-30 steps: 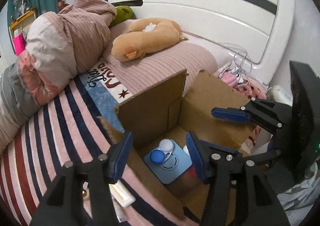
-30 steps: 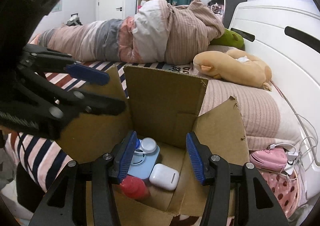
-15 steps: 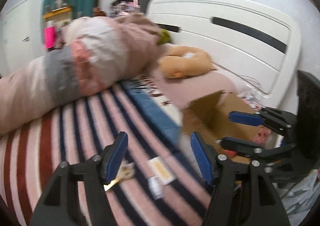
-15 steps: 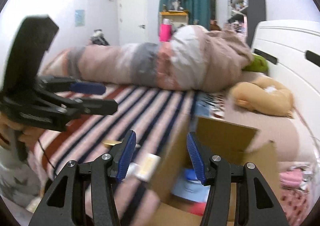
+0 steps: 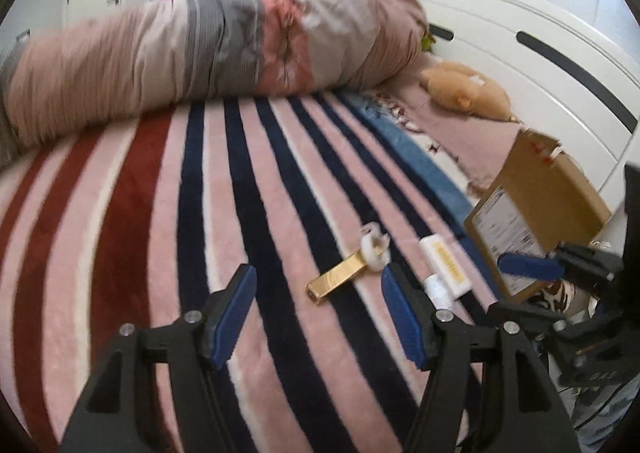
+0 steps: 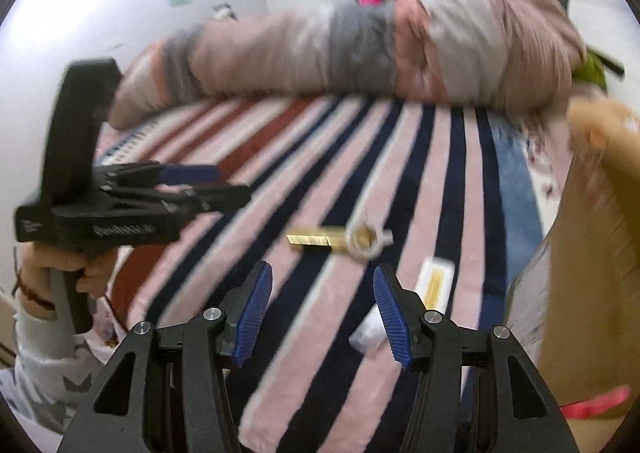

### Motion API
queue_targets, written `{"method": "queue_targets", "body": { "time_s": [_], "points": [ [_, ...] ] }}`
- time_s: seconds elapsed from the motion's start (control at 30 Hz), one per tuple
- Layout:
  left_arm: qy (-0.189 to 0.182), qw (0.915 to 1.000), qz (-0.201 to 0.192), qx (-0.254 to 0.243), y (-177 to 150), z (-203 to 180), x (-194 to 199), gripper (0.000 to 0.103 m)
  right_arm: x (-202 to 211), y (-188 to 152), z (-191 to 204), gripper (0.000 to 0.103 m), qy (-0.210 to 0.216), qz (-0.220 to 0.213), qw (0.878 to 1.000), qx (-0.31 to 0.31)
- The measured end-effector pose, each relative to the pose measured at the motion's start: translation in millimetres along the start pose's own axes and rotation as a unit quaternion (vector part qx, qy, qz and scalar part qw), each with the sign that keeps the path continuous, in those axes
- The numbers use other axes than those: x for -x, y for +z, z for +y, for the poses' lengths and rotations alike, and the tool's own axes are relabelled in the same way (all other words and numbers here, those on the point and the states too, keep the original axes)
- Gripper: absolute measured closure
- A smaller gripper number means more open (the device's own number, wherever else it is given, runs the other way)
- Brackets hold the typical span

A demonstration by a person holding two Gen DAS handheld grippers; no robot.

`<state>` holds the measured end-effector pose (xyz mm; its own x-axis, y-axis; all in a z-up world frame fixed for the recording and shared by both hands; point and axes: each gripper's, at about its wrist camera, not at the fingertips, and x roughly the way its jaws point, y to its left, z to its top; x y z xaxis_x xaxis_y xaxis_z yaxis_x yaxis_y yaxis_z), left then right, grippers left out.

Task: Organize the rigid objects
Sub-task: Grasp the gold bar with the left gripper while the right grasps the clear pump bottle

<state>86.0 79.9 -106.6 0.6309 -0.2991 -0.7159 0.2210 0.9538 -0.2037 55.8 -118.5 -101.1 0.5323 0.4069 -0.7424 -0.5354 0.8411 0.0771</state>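
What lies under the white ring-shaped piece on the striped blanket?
One end of the gold bar runs under the white ring piece; the striped blanket lies beneath. How far the bar reaches under it is hidden.

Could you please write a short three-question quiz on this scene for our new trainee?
1. True or false: the left gripper holds the gold bar.
2. The white tube lies on: A) the blanket, B) the box, C) the plush toy.
3. Fill in: both grippers, the right gripper too, are ___.

Key: 1 false; 2 A; 3 open.
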Motion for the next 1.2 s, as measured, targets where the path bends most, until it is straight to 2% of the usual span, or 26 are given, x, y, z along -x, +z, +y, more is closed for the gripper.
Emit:
{"method": "queue_targets", "body": {
  "time_s": [0.17, 0.3, 0.4, 0.47, 0.5, 0.57, 0.7, 0.8, 1.03, 1.2],
  "points": [
    [-0.002, 0.9995, 0.021, -0.025, -7.3, 3.5, -52.6, 0.041, -43.4, -26.0, -18.3, 0.054, -0.015, 0.039, 0.998, -0.052],
    [-0.039, 0.9978, 0.037, -0.039, -7.3, 1.3, -87.2, 0.043, -62.5, -36.5, -31.0, 0.054, -0.028, 0.054, 0.996, -0.07],
    [-0.048, 0.9963, 0.055, -0.046, -6.2, -5.3, -108.8, 0.043, -67.0, -38.5, -37.6, 0.054, -0.014, 0.065, 0.995, -0.078],
    [-0.044, 0.9957, 0.057, -0.058, -6.8, -12.0, -114.3, 0.05, -70.0, -39.8, -42.5, 0.054, -0.003, 0.069, 0.994, -0.087],
    [-0.044, 0.9953, 0.058, -0.064, -7.3, -14.3, -114.9, 0.057, -70.7, -40.0, -43.6, 0.054, -0.002, 0.068, 0.994, -0.089],
    [-0.043, 0.9949, 0.057, -0.071, -9.0, -16.6, -114.2, 0.062, -71.8, -38.6, -43.9, 0.054, -0.002, 0.065, 0.994, -0.089],
    [-0.058, 0.9946, 0.058, -0.063, -16.9, -14.4, -104.2, 0.088, -75.3, -36.3, -42.0, 0.055, -0.01, 0.056, 0.995, -0.08],
    [-0.046, 0.9954, 0.059, -0.06, -29.8, -13.5, -90.0, 0.088, -75.8, -36.4, -40.7, 0.057, -0.015, 0.052, 0.996, -0.073],
    [-0.021, 0.9975, 0.065, -0.019, -66.4, -2.2, -47.8, 0.088, -68.7, -42.4, -38.8, 0.058, -0.011, 0.05, 0.996, -0.069],
    [0.002, 0.9979, 0.064, -0.01, -71.8, -5.3, -52.2, 0.087, -68.2, -44.5, -41.9, 0.058, -0.002, 0.043, 0.995, -0.084]
  ]
}}
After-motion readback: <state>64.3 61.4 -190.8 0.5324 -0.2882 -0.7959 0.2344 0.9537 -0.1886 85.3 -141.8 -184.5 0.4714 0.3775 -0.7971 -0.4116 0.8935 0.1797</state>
